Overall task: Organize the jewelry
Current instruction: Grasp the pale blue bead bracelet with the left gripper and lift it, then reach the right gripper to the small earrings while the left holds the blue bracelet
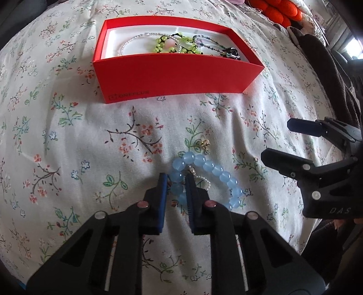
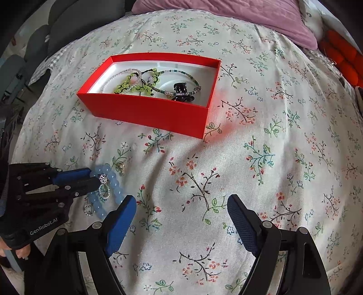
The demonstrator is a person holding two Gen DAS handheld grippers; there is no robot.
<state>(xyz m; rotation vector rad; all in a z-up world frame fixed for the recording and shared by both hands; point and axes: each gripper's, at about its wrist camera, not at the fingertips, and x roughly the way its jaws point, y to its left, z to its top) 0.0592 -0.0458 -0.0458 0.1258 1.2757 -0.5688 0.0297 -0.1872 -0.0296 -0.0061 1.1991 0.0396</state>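
On the far left of the right wrist view sit dark gray cushions (image 2: 68, 20), past the edge of the bed (image 2: 283, 136), which has a cover with little flowers on it.

The left claw (image 1: 176, 181) is low on the bed, and its two blue pads are pinched on the blue bead bracelet (image 1: 213, 169). The bracelet lies on the cover, and one side of it runs between the pads. A thin string of tiny white beads (image 1: 205, 181) is tangled in the middle of the bracelet, touching it. A small gold charm (image 1: 205, 144) lies just past the bracelet, toward the box.

The red box (image 1: 177, 77) sits farther up the bed, well apart from the bracelet. It has no lid on. Inside it are a clear bead necklace (image 2: 118, 76), a green bead string (image 2: 133, 85), a dark bead necklace (image 2: 181, 73) and a black hair clip (image 2: 181, 92), all piled and touching.

The right claw (image 2: 181, 210) hovers near the bracelet with its pads spread wide and nothing between them.

A purple pillow (image 2: 226, 15) lies at the top of the bed. Orange balls (image 2: 347, 61) sit on the far right.
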